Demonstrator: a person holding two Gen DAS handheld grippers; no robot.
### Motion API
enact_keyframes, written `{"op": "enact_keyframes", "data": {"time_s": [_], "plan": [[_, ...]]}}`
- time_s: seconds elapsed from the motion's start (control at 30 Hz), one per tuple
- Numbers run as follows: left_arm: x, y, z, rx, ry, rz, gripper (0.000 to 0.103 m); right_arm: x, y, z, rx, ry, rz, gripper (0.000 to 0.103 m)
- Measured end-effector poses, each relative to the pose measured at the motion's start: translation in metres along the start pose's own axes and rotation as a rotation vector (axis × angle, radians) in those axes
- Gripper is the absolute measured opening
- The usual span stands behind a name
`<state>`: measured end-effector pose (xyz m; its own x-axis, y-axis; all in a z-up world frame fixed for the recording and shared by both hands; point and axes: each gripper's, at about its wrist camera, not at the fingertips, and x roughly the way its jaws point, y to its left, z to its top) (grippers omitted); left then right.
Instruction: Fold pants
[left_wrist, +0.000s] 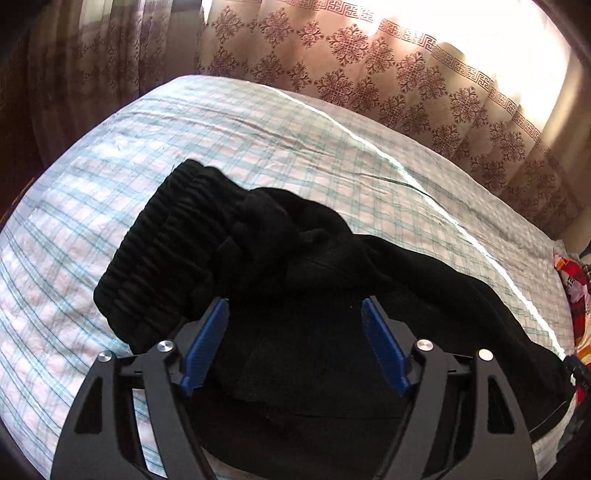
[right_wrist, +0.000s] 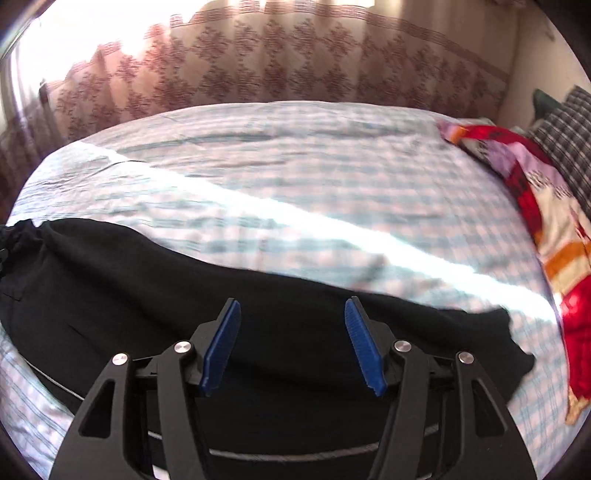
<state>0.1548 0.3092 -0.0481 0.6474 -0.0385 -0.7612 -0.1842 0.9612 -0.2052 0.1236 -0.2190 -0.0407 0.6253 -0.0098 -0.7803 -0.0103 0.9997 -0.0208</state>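
Observation:
Black pants (left_wrist: 280, 258) lie on a bed with a pale checked sheet (left_wrist: 184, 122). Their gathered elastic waistband (left_wrist: 159, 236) is bunched up at the left in the left wrist view, with the legs trailing to the right. My left gripper (left_wrist: 295, 306) hovers over the crumpled upper part, its blue pads (left_wrist: 207, 343) wide apart and nothing pressed between them. In the blurred right wrist view the pants (right_wrist: 147, 288) stretch flat across the sheet (right_wrist: 295, 166). My right gripper (right_wrist: 293, 308) stands open above the leg section, its pads (right_wrist: 364, 347) clear of the cloth.
Patterned curtains (left_wrist: 369, 55) hang behind the bed, lit by sun. A colourful red and orange blanket (right_wrist: 546, 229) lies at the right edge of the bed, next to a dark checked pillow (right_wrist: 569, 125). A bright sunlit stripe (right_wrist: 332, 225) crosses the sheet.

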Motion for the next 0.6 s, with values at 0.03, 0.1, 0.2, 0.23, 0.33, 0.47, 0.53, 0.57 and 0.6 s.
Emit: {"op": "enact_keyframes", "data": {"time_s": [0.03, 0.1, 0.2, 0.23, 0.33, 0.47, 0.53, 0.57, 0.6], "plan": [[-0.002, -0.003, 0.002, 0.019, -0.008, 0.007, 0.081, 0.009, 0.019, 0.013, -0.027, -0.006, 0.049, 0.06], [-0.004, -0.008, 0.007, 0.051, -0.016, 0.027, 0.088, 0.028, 0.057, 0.036, -0.089, 0.003, 0.148, 0.06], [0.001, -0.004, 0.014, 0.084, -0.009, 0.07, 0.09, 0.055, 0.111, 0.064, -0.18, 0.022, 0.263, 0.06], [0.004, -0.002, 0.016, 0.089, -0.002, 0.079, 0.09, 0.064, 0.127, 0.072, -0.203, 0.029, 0.292, 0.06], [0.012, 0.006, 0.019, 0.092, 0.012, 0.082, 0.09, 0.096, 0.168, 0.09, -0.233, 0.125, 0.434, 0.06], [0.015, 0.01, 0.018, 0.114, 0.007, 0.075, 0.09, 0.13, 0.211, 0.091, -0.248, 0.308, 0.61, 0.06], [0.016, 0.012, 0.014, 0.137, 0.008, 0.08, 0.09, 0.138, 0.226, 0.086, -0.274, 0.357, 0.654, 0.062], [0.017, 0.013, 0.012, 0.146, 0.01, 0.085, 0.09, 0.138, 0.232, 0.084, -0.286, 0.374, 0.688, 0.061], [0.019, 0.015, 0.011, 0.151, 0.011, 0.088, 0.09, 0.136, 0.237, 0.082, -0.304, 0.373, 0.702, 0.054]]}}
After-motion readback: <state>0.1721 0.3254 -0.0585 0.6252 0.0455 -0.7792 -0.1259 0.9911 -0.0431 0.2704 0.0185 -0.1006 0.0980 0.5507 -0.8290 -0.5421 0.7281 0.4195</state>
